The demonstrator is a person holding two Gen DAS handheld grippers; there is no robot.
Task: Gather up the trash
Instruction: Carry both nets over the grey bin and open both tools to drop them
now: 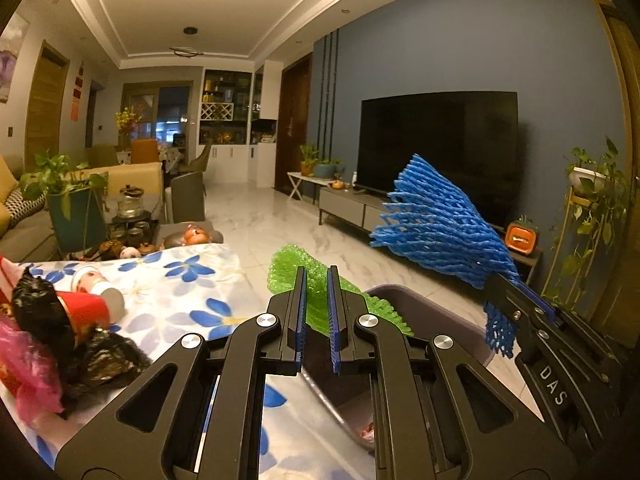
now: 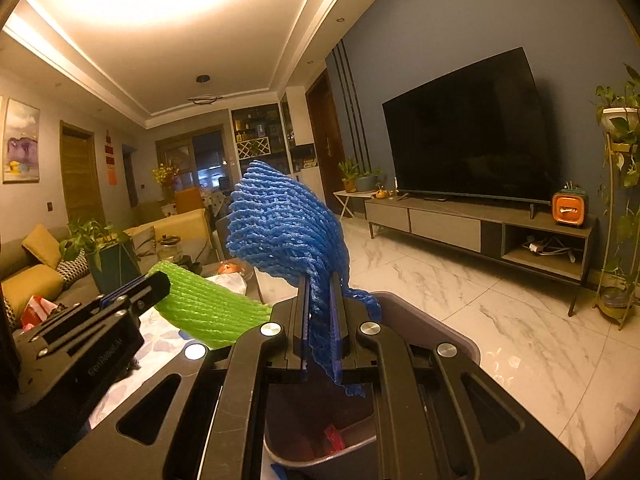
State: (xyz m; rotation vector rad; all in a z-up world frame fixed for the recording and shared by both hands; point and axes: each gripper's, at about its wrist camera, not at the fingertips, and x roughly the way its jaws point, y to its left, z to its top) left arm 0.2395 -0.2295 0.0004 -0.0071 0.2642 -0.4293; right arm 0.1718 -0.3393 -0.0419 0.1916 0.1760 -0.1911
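Left gripper (image 1: 317, 280): clamped on a green foam net (image 1: 286, 270), ribbed and curled, held above the bin's rim.
Right gripper (image 2: 320, 286): clamped on a blue foam net (image 2: 284, 220), fanned open like mesh, above the bin (image 2: 424, 320).
Table (image 1: 188, 300): more wrappers.

A living room under warm ceiling (image 2: 152, 8) cove light. The right wall (image 1: 460, 40) is blue, with a large dark TV (image 2: 472, 132) above a low grey console (image 2: 480, 224). The floor (image 2: 460, 300) is white marble tile (glossy, with grey veins). A dark door (image 1: 294, 120) stands past the TV. Yellow sofas (image 2: 36, 264) line the left side, with a plant (image 1: 68, 196) near them. A plant stand (image 2: 616, 200) rises at far right. At the back, white cabinets (image 1: 228, 136) with lit shelves flank a dark window (image 1: 172, 116).
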